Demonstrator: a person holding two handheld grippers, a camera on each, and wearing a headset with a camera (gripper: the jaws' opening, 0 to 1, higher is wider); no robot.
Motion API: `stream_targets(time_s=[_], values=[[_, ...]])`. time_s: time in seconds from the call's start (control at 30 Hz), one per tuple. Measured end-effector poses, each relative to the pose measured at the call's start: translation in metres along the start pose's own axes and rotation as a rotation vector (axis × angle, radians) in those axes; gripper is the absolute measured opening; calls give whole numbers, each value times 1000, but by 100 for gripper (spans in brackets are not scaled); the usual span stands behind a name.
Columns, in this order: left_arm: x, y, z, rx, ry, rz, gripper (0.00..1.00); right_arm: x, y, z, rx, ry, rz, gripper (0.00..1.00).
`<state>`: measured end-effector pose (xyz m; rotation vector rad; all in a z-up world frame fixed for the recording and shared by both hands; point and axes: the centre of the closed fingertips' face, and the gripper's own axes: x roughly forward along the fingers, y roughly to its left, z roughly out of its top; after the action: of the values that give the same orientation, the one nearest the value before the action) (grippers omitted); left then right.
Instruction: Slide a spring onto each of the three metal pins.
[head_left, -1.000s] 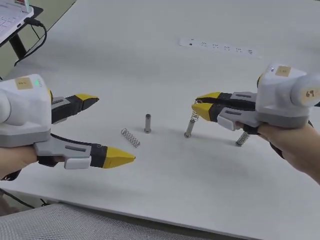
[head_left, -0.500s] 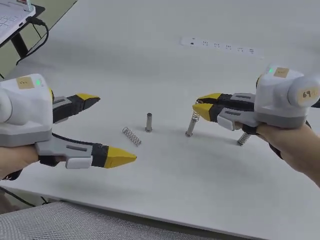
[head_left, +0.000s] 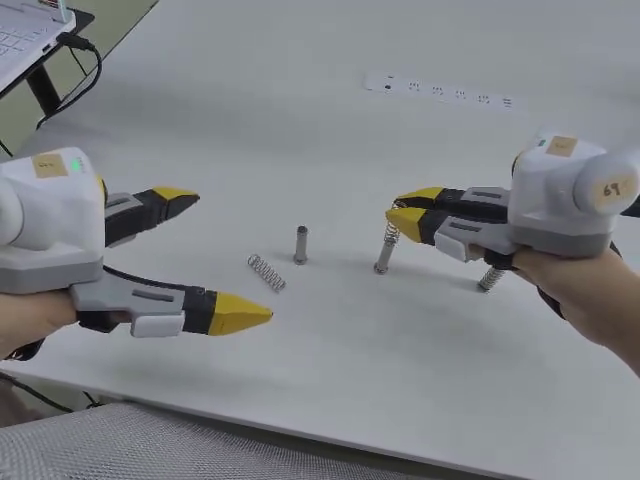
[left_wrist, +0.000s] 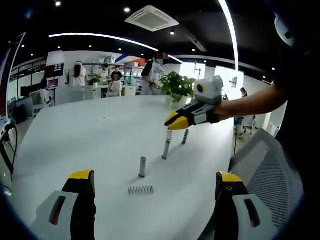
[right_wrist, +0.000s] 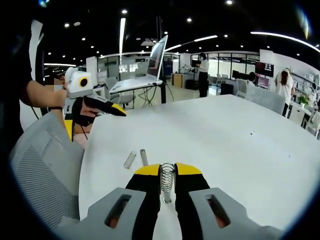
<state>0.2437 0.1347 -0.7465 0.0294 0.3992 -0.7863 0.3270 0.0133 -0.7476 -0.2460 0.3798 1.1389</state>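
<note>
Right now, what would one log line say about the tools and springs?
right tool: shut on coiled metal spring on tilted metal pin | left tool: open, empty | loose metal spring: lying beside upright bare pin

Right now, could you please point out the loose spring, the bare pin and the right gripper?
loose spring (head_left: 267, 274): head view, middle of its coils.
bare pin (head_left: 301, 245): head view, mid-shaft.
right gripper (head_left: 397, 210): head view, between its fingertips.
</note>
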Motion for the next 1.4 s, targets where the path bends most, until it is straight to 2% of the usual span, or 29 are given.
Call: stream_targets(time_s=[0.6, 1.0, 1.23, 1.4], values=[[1, -2, -2, -8, 6, -5, 98, 3, -2, -8, 20, 8, -2, 7], [0, -1, -4, -8, 10, -1, 98, 9, -1, -23, 61, 24, -6, 7], [1, -1, -4, -6, 10, -1, 98, 13, 0, -38, -1, 95, -11, 7], [1, -2, -4, -6, 11, -3, 98, 15, 0, -49, -14, 134, -10, 7]])
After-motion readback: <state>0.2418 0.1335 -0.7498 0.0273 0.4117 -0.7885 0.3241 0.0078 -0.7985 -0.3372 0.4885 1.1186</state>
